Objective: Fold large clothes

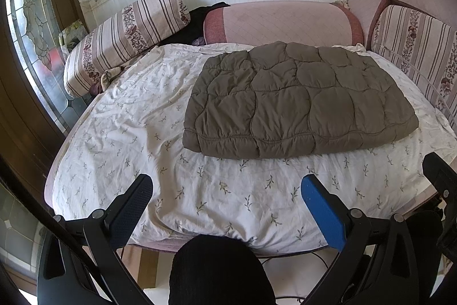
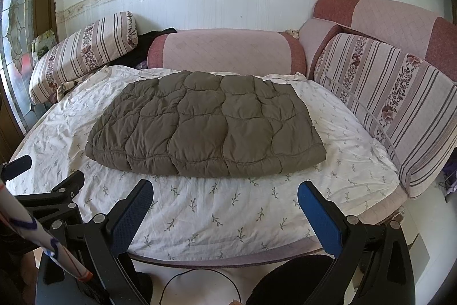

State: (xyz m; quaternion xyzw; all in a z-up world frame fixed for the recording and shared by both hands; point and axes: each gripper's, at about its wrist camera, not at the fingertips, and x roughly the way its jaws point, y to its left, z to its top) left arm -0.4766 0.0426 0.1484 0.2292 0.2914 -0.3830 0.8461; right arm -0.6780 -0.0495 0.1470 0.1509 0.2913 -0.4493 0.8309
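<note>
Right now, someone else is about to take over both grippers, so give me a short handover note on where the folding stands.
Left gripper: open, empty, held off the near edge of the bed.
Right gripper: open, empty, beside the left one.
The brown quilted jacket lies folded into a compact rectangle on the floral sheet, toward the far side near the pink bolster.
Done: the fold looks finished; no sleeves or loose edges stick out.
Left: probably only a check or tidy of the near edge, if wanted.
</note>
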